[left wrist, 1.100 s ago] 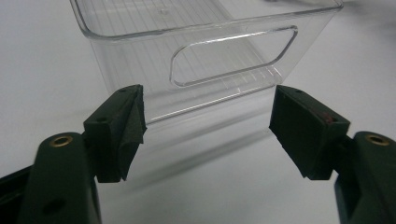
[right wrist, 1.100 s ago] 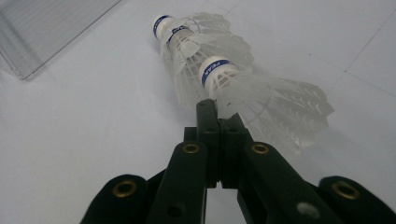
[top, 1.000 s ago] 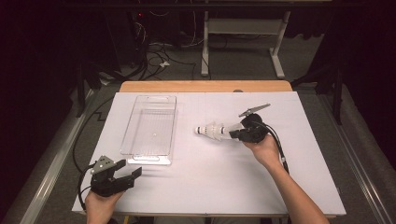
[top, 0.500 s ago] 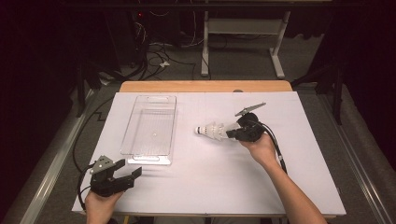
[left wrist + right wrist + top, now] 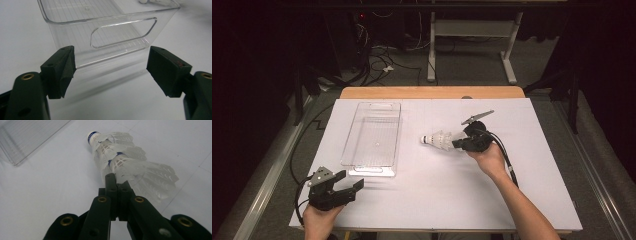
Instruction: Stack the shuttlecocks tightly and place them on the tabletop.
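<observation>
Shuttlecock stack point(image 5: 439, 140) slightly shifted, pinched in right tool point(image 5: 458, 144), forearm angled inward; left tool point(image 5: 353, 184) wide, level.

Glossy clear plastic tray point(image 5: 373, 134); white feathered shuttlecocks point(image 5: 439, 140); matt table point(image 5: 437, 200).

tongs point(image 5: 115, 178): black jaws pressed together, pinching a feather edge | shuttlecocks point(image 5: 125, 167): white, nested in a stack, lying on the white tabletop point(image 5: 45, 192), blue-banded cork end pointing away | clear tray point(image 5: 27, 137): corner at upper left, apart from stack
</observation>
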Tool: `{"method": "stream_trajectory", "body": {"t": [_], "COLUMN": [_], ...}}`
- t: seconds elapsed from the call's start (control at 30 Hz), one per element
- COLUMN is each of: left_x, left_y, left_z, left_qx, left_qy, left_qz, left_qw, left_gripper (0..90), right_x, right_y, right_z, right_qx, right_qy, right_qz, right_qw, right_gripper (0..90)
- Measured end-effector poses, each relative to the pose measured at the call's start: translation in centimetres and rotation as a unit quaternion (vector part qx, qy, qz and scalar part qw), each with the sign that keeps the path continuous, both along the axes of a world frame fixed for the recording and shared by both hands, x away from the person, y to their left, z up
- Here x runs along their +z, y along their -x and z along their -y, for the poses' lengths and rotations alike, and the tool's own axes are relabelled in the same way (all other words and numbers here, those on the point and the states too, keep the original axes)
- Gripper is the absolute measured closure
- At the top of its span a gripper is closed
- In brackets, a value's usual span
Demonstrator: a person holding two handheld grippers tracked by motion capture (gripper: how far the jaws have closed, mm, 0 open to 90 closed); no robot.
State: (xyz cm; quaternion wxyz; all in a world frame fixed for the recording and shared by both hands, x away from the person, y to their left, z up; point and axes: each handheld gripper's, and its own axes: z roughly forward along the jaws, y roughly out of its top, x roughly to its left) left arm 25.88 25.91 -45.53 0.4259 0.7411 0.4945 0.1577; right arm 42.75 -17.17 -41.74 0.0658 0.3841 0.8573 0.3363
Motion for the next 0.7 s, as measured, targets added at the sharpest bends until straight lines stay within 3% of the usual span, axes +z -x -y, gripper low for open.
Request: {"method": "stream_trajectory", "body": {"t": [0.33, 0.47, 0.7], "left_x": [0.02, -0.06, -0.06], "left_y": [0.01, -0.01, -0.02], "left_z": [0.01, 0.13, 0.11], "left_qx": [-0.002, -0.005, -0.005], "left_qy": [0.002, -0.011, -0.010], "left_qz": [0.001, -0.001, -0.001], "left_qw": [1.0000, 0.9999, 0.9999], "left_gripper": [22.6, 22.8, 22.7], "right_x": [-0.03, 0.01, -0.08], "right_y": [-0.12, -0.19, -0.36], "right_z": [-0.40, -0.63, -0.92], "right_qx": [0.005, 0.005, 0.006], "right_qy": [-0.002, -0.002, -0.002], "right_qz": [0.000, -0.002, -0.003], "right_qw": [1.0000, 1.0000, 1.0000], "right_gripper": [90.0, 90.0, 90.0]}}
